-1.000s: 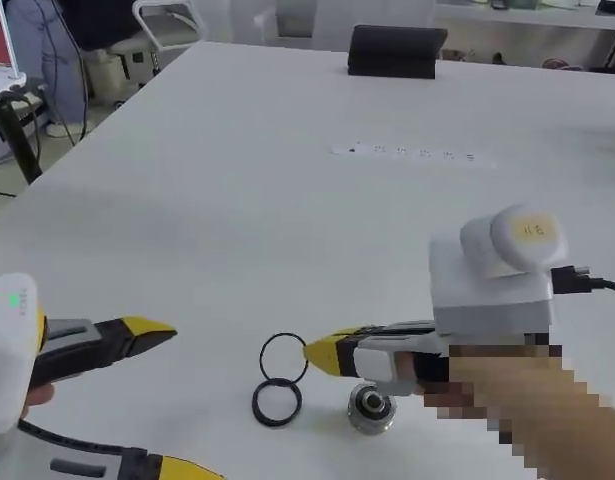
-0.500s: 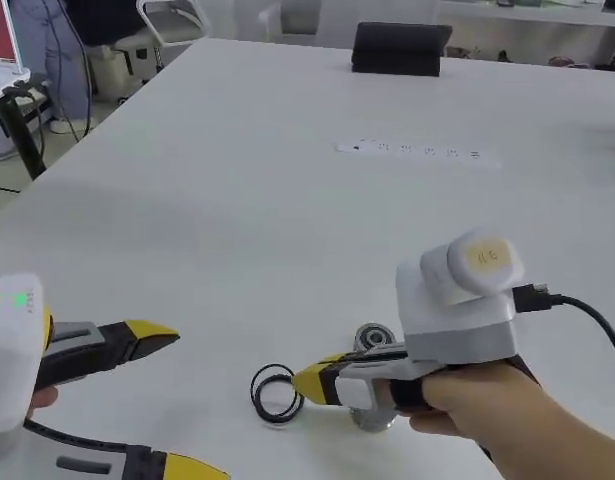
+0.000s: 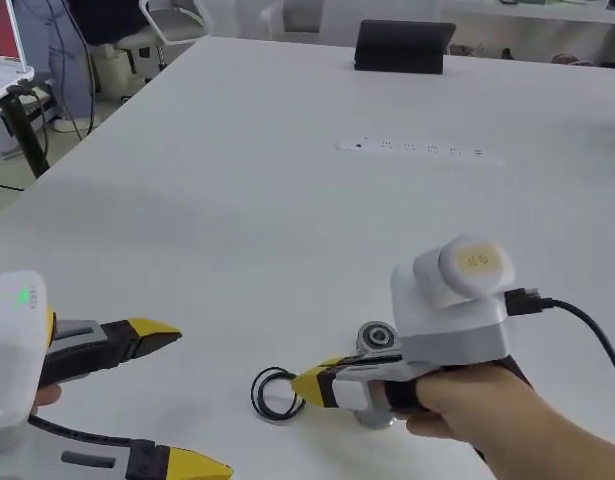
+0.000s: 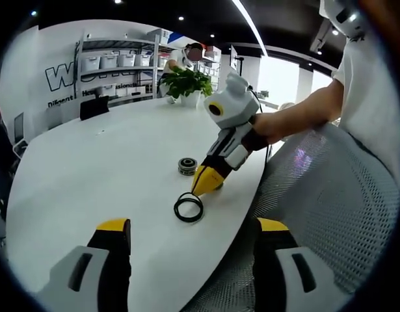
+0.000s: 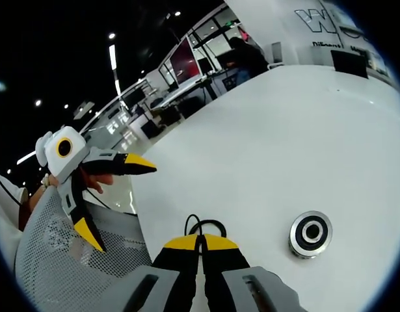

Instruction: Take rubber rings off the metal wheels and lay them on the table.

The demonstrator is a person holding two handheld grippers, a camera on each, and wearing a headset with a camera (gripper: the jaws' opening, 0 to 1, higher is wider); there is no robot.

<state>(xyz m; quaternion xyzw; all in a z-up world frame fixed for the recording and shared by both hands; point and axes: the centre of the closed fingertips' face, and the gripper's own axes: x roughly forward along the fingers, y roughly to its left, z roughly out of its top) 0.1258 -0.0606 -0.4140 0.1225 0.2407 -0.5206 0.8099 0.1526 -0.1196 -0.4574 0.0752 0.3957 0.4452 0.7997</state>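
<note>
My right gripper (image 3: pixel 305 385) (image 5: pixel 201 242) is low over the white table (image 3: pixel 287 200), jaws shut on a thin black rubber ring (image 5: pixel 203 225). That ring rests against a second black ring (image 3: pixel 273 394) lying flat; both appear as one dark loop (image 4: pixel 188 208) in the left gripper view, under the right gripper's yellow tip (image 4: pixel 205 183). A metal wheel (image 3: pixel 375 338) (image 5: pixel 311 233) (image 4: pixel 187 166) sits bare just behind the right gripper. A grey round part (image 3: pixel 372 416) peeks from under it, mostly hidden. My left gripper (image 3: pixel 182 400) (image 4: pixel 193 226) is open at the near left, apart from the rings.
A black stand (image 3: pixel 402 47) is at the table's far end, and a flush row of sockets (image 3: pixel 417 150) lies mid-table. Office chairs (image 3: pixel 167 20) stand beyond the far left corner. The table's near edge is close below both grippers.
The right gripper came down and nearer with its ring, from held upright above the table to resting on the flat ring. The wheel behind it has come into sight.
</note>
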